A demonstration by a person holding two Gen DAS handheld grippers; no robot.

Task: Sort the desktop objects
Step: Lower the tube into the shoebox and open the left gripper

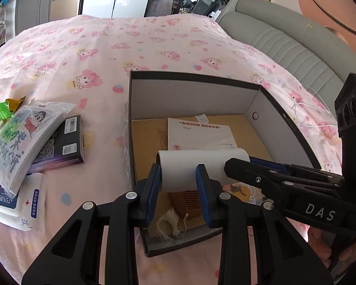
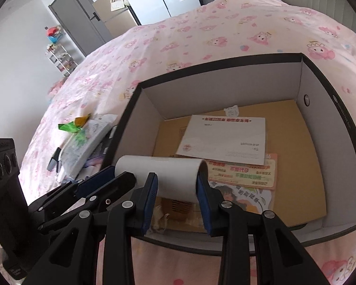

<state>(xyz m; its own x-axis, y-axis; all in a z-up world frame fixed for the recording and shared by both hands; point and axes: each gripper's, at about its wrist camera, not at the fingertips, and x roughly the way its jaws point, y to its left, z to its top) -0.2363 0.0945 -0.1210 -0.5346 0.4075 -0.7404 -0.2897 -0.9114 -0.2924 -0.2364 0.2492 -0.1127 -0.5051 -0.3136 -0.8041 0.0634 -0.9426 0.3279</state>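
Note:
Both grippers hold one white roll of paper (image 1: 197, 166) over the near end of an open dark-rimmed cardboard box (image 1: 192, 78). My left gripper (image 1: 179, 180) is shut on the roll's left part. My right gripper (image 2: 176, 186) is shut on its right end; the roll (image 2: 163, 171) lies crosswise, above the box (image 2: 225, 64) floor. In the box lie a white card with red print (image 2: 227, 137), colourful leaflets (image 2: 246, 175) and a wooden comb with a tassel (image 1: 178, 216).
The box stands on a pink cartoon-print bedspread (image 1: 106, 54). Left of it lie a dark booklet (image 1: 64, 142), a plastic-wrapped printed pack (image 1: 19, 137), a wet-wipes pack (image 1: 19, 204) and a green wrapper (image 1: 2, 111). A grey headboard (image 1: 284, 35) is at the right.

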